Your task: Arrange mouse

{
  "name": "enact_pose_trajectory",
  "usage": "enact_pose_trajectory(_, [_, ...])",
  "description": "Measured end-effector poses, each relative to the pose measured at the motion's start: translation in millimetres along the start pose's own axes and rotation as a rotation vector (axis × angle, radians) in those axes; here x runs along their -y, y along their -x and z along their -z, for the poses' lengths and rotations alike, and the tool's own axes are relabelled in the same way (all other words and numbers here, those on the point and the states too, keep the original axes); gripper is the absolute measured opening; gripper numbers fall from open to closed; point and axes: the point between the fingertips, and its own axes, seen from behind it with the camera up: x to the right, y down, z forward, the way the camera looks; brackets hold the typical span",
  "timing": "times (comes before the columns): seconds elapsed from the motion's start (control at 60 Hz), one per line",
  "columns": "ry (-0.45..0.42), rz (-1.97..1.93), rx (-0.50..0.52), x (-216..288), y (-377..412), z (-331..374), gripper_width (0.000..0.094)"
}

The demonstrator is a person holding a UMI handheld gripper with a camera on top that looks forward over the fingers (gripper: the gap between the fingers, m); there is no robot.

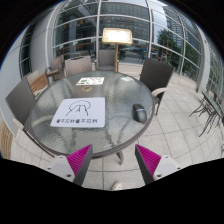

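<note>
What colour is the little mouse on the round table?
Dark grey or black mouse, seen in the gripper view.

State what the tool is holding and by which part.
Nothing. The tool is open, its fingers apart with only empty space between them; the mouse lies beyond them on the round table.

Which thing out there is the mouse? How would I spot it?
Find the round glass table ringed by chairs, beyond the open gripper. The mouse sits near its edge, beyond the mat with the drawing. It is the only small dark lump; everything else on the table is flat and white.
</note>
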Motion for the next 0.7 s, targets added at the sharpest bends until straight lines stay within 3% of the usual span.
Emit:
enact_pose_trajectory(0.183, [0.034, -0.027, -0.091, 8, -83, -75, 0.0848])
enact_pose_trajectory(0.483, [0.037, -0.039, -0.065, 75, -130, -193, 0.0822])
enact_pose_trajectory(0.583, [0.04, -0.032, -0.064, 87, -133, -210, 0.0746])
enact_pose_trajectory(0.7, [0.035, -0.046, -0.049, 90, -128, -222, 0.0591])
